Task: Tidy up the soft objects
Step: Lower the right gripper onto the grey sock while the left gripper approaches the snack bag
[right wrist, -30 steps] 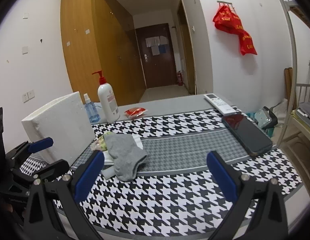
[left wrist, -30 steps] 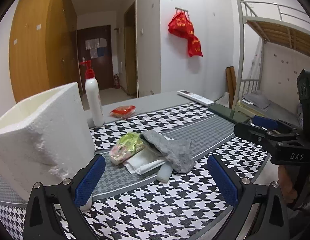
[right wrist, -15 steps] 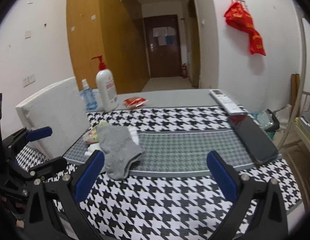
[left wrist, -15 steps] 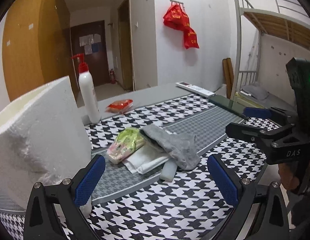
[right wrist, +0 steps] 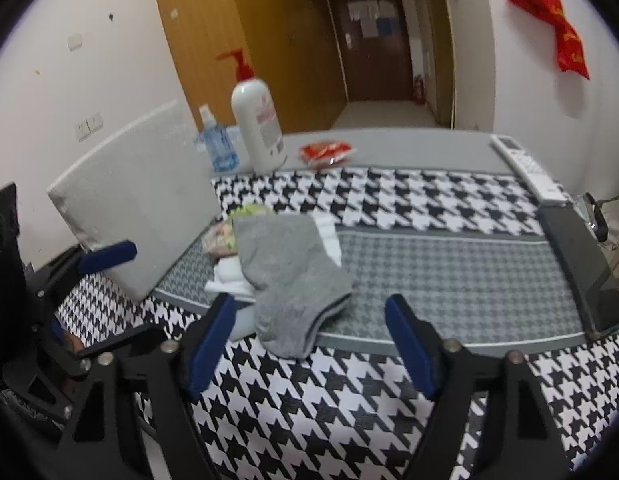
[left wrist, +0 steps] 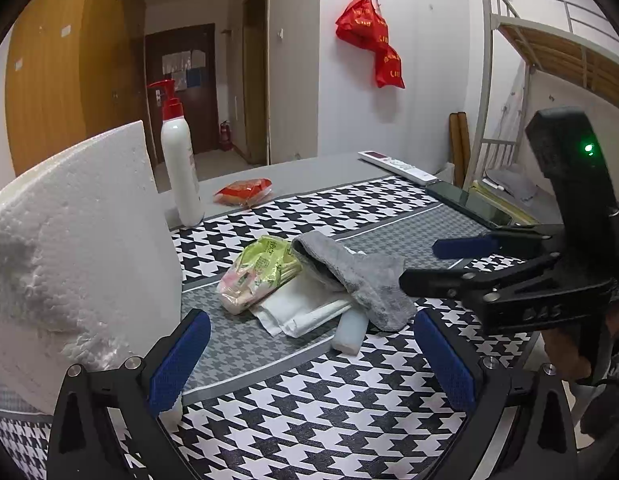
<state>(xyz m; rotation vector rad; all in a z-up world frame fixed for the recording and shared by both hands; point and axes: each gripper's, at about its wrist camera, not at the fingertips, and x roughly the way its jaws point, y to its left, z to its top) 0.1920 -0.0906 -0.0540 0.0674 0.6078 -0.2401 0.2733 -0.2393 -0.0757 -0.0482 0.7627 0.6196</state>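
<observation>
The limp grey fabric sock (right wrist: 287,280) is draped over a small heap just beside the white foam box (right wrist: 137,208), on the houndstooth-patterned worktop (right wrist: 429,272). In the right wrist view the sock is seen directly ahead of the right gripper (right wrist: 309,344), its toe end lying between the two blue-padded fingers (right wrist: 409,344) and just beyond their tips; its long axis runs away from the fingers, toward the foam box and the white pump bottle (right wrist: 257,124) behind it. The right fingers are spread wide and nothing is held. The left gripper (left wrist: 309,360) is also held wide apart and empty, with the heap further ahead of it, so the right gripper is judged the nearer one for the sock, and a short forward and downward reach seems to be all that is called for.

From the left wrist view the underlayers are shown: a yellow-green plastic snack packet (left wrist: 261,276), folded white tissue packets (left wrist: 305,308) and a pale translucent tube (left wrist: 349,332) poking out beneath the sock. In the right wrist view these are mostly hidden by the sock, while a small blue spray bottle (right wrist: 215,148) behind the foam box is seen only there
</observation>
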